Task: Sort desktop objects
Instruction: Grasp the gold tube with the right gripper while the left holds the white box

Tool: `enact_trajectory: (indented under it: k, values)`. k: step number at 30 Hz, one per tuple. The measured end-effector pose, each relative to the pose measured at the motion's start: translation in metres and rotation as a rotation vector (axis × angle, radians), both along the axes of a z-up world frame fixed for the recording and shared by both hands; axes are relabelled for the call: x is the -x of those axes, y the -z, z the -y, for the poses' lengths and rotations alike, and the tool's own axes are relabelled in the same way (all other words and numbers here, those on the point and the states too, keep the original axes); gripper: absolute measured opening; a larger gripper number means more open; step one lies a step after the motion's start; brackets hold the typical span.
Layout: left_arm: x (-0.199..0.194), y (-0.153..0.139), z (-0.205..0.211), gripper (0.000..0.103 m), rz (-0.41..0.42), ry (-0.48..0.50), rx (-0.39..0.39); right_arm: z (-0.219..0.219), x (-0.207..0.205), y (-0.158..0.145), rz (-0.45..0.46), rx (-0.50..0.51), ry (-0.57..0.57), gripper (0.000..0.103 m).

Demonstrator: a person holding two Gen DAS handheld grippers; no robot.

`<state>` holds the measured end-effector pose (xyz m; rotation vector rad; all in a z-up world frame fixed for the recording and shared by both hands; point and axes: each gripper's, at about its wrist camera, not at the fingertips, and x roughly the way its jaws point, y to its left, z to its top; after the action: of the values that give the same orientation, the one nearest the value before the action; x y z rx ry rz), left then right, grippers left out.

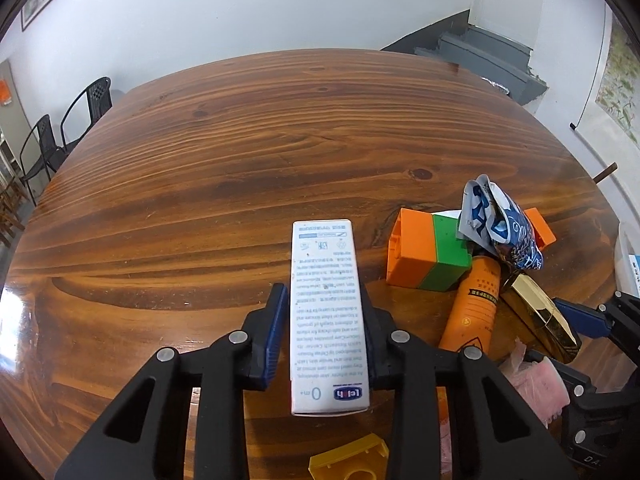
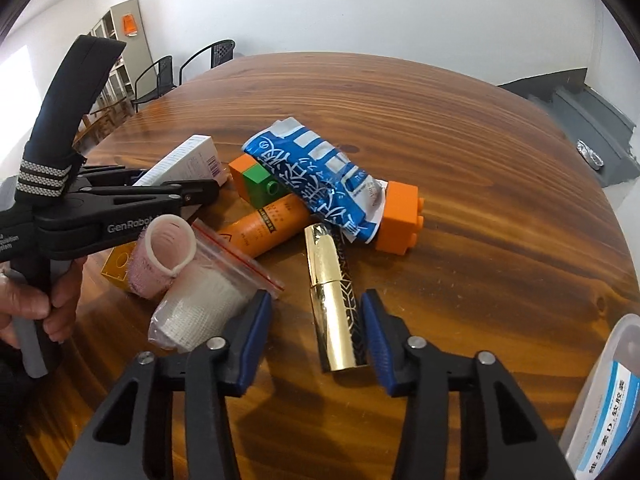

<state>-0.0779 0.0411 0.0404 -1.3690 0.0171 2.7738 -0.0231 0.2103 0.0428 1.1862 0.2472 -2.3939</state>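
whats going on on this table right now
A person is sorting clutter on a wooden table with two handheld grippers. The left gripper is shut on a white carton. The right gripper has its jaws either side of a gold tube, not yet pressing it. Toy blocks, an orange bottle and a blue packet lie piled beyond.

Left hand-held gripper (image 1: 326, 320) clamped, right (image 2: 316, 336) agape
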Motion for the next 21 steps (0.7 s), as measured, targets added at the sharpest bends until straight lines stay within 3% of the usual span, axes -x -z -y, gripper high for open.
enact_trajectory:
  k: [3,5,9,12,13,21]
  values:
    - [0.002,0.000,0.002,0.041,-0.006,-0.011,0.002,-0.008,-0.002,-0.001,-0.001,0.007,0.020,0.047]
    - [0.004,0.002,0.005,0.052,-0.014,-0.030,0.006,-0.008,-0.001,0.000,-0.008,0.009,0.042,0.045]
    - [0.006,0.003,0.007,0.053,-0.024,-0.030,0.002,-0.012,0.001,0.000,-0.008,0.029,0.090,0.041]
    - [0.006,0.002,0.005,0.041,-0.028,-0.015,0.000,-0.010,0.002,-0.001,-0.012,0.034,0.116,0.034]
    - [0.004,0.002,0.003,0.029,-0.029,-0.010,-0.002,-0.008,0.003,-0.004,-0.011,0.038,0.121,0.033]
    - [0.000,-0.004,0.009,0.028,-0.034,-0.054,-0.023,-0.014,-0.006,-0.006,-0.005,0.070,0.176,0.027]
